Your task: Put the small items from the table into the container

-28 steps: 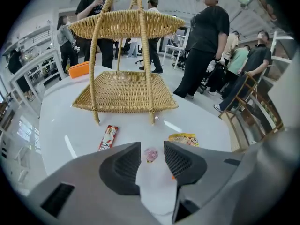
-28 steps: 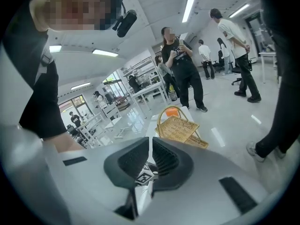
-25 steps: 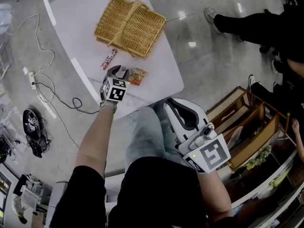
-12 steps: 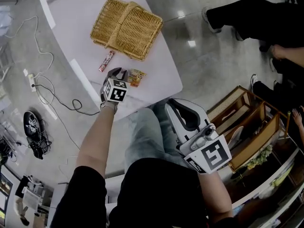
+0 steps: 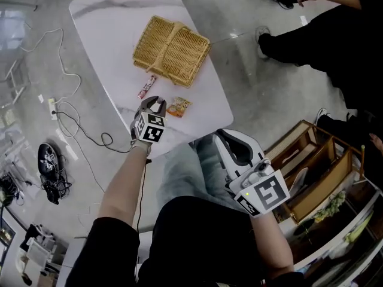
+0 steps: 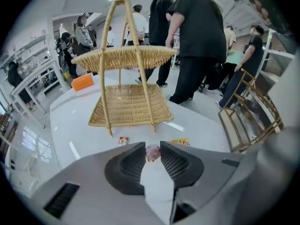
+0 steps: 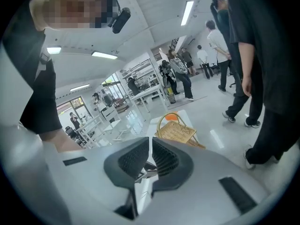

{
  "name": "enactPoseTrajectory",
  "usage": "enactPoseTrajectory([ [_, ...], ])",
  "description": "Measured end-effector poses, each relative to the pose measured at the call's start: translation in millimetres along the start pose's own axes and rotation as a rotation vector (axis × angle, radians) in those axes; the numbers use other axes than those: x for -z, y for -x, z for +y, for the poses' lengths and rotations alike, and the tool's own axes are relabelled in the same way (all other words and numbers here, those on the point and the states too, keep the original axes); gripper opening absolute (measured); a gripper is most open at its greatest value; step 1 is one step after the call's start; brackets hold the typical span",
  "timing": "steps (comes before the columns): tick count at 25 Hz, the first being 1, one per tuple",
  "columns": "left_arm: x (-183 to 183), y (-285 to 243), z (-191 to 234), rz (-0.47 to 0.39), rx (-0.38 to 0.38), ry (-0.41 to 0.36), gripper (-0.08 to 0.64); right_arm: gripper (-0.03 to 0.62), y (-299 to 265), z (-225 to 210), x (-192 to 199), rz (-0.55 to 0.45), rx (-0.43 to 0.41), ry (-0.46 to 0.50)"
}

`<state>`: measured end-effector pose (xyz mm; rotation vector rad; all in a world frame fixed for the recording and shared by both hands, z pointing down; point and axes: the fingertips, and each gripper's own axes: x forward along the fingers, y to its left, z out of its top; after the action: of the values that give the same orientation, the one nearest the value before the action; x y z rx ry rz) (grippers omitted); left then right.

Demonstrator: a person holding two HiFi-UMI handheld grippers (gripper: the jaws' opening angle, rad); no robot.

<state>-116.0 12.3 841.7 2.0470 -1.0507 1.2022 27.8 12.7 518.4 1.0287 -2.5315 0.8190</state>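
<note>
Head view: left gripper (image 5: 157,104) hangs over the white table (image 5: 108,23), near the wicker basket (image 5: 172,48); snack bar (image 5: 146,86) and yellow packet (image 5: 178,106) lie beside it.
Left gripper view: jaws narrow, pinching a pink sweet (image 6: 153,152). Next, I'd say: carry it over the basket and release.
Right gripper view: right gripper (image 7: 150,156) closed, empty, idle.

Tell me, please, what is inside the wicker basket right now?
The wicker basket shows a bare lower tray in the left gripper view. Its upper tier is edge-on there, so anything in it is hidden.
</note>
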Motion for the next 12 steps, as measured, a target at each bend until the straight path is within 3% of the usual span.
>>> enactPoseTrajectory([
  [12,-66.2,106.9,19.9,-0.155,-0.017,-0.061,0.101,0.011,7.7,26.5,-26.8,-0.047,0.014,0.003],
])
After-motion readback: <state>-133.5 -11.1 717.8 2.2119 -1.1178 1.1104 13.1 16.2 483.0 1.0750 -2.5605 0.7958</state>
